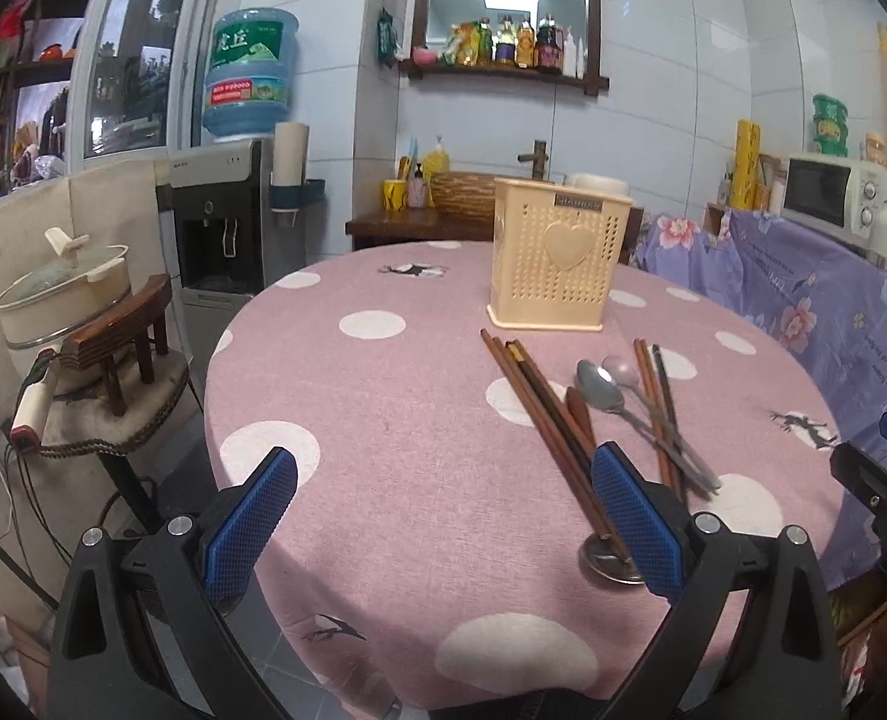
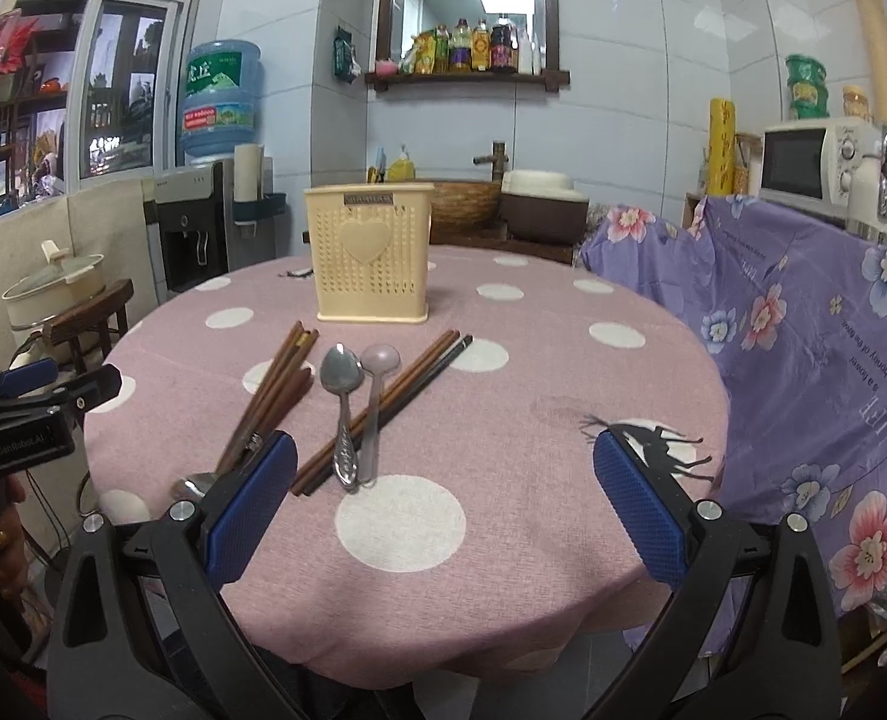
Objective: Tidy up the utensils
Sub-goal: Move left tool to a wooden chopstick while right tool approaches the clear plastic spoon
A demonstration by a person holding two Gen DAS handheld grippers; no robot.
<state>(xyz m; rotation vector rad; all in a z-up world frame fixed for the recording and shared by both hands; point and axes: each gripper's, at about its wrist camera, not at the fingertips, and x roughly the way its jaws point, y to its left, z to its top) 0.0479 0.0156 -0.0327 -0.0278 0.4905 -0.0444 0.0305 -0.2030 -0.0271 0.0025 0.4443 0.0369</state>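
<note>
**Fingers spread on both sides, utensils not yet lifted**

Fingers (image 1: 266, 516) of our left gripper (image 1: 443, 516) stand wide apart and hold nothing; the right-hand pad sits just over the near ends of the left bundle of brown chopsticks (image 1: 539, 408). A metal spoon's bowl (image 1: 608, 561) peeks out at the counter's near edge beneath that pad.

Moving rightward across the pink polka-dot counter (image 2: 503, 540), we find the steel spoon (image 2: 342, 402) and the pale pink spoon (image 2: 376, 396) lying side by side, bowls toward the holder, both resting across a second bundle of chopsticks (image 2: 395, 402). Behind them all stands the cream perforated utensil holder (image 2: 371, 252), upright and apparently empty, though we cannot see inside.

Our right gripper (image 2: 443, 510) also has its fingers spread and empty, hovering near the spoon handles.

To do this well, we judge it best to take the spoons first, since they pin the chopsticks beneath. We should pinch each handle near its end, lift cleanly, and lower it upright into the holder without nudging it over.
</note>
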